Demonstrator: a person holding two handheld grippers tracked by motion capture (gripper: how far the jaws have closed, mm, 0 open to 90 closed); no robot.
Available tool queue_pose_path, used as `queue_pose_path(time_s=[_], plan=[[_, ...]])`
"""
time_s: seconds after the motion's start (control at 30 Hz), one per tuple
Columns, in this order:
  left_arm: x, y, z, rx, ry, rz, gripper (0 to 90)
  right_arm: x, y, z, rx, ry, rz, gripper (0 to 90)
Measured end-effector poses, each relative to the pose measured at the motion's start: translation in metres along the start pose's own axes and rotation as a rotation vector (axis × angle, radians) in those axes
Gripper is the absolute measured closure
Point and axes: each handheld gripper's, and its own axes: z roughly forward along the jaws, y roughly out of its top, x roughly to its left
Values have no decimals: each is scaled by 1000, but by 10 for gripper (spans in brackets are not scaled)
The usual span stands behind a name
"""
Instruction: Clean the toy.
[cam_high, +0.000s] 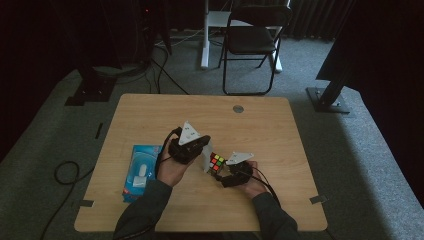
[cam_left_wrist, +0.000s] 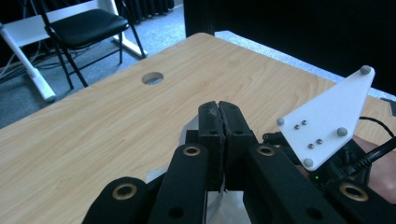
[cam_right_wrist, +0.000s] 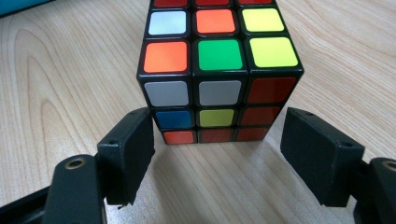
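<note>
On the wooden bench (cam_high: 150, 115), the right gripper (cam_right_wrist: 217, 140) fingers stand open, just short of the multicoloured puzzle cube (cam_right_wrist: 217, 70); the left gripper (cam_left_wrist: 219, 116) fingers are closed, a white sheet (cam_left_wrist: 187, 133) beneath them.

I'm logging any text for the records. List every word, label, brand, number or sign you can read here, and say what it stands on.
No text can be read in these pictures.
Blue packet by the left gripper: any print on it is too small and blurred to read.
Puzzle cube: plain coloured stickers, no letters or numbers.
White plate on the right gripper: screws, no markings.
</note>
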Motion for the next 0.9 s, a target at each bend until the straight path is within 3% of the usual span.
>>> queue_pose_path(time_s=[0.27,0.43,0.63,0.9], plan=[[-6,-8,16,30,-27,-1,891,-1,-1,0,-1,2,4,283],[-10,-21,31,87,-30,0,890,-2,-2,-1,-1,0,5,290],[-17,-43,54,188,-9,39,889,-2,-2,-1,2,3,6,295],[-19,-61,67,246,0,46,858,-1,-3,0,2,1,8,294]])
